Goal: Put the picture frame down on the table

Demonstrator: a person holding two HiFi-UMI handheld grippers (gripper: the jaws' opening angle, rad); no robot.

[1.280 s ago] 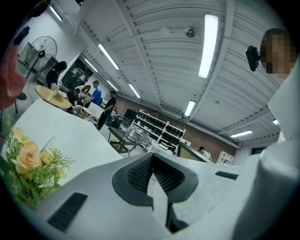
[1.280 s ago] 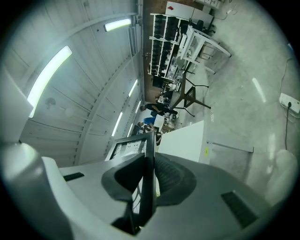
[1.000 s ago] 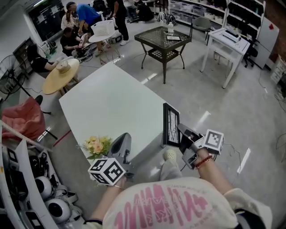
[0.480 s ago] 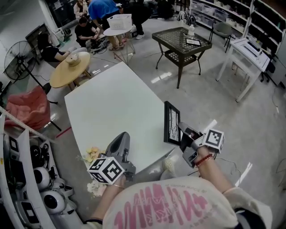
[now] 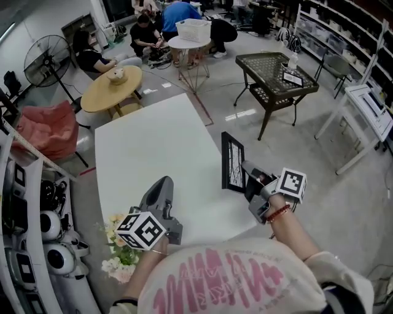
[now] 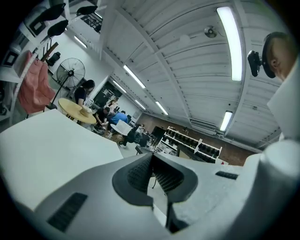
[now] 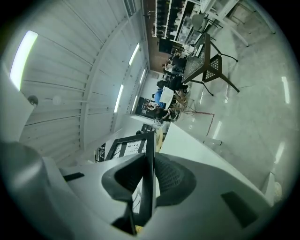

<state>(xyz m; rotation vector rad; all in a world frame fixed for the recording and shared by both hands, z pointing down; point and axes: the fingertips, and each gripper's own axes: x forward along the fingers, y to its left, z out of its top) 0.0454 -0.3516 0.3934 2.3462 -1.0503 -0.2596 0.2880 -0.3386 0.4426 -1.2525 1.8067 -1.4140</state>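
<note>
A black picture frame (image 5: 233, 162) with a pale print stands on edge at the right side of the white table (image 5: 147, 153). My right gripper (image 5: 250, 178) is shut on its near edge, and the frame's dark rim (image 7: 149, 173) runs between the two pads in the right gripper view. I cannot tell whether the frame's lower edge touches the tabletop. My left gripper (image 5: 163, 197) lies over the table's near part, jaws shut, nothing in them; its ribbed pads (image 6: 140, 174) meet in the left gripper view.
A bunch of pale flowers (image 5: 120, 254) lies at the table's near left corner. A round wooden table (image 5: 112, 89), a fan (image 5: 44, 56) and several people (image 5: 175, 15) are beyond the far end. A black lattice table (image 5: 275, 76) stands on the floor to the right.
The frame and my right gripper have moved a little leftward, from beyond the table's right edge to over it. The view has swung, so the table and room sit differently in the picture.
</note>
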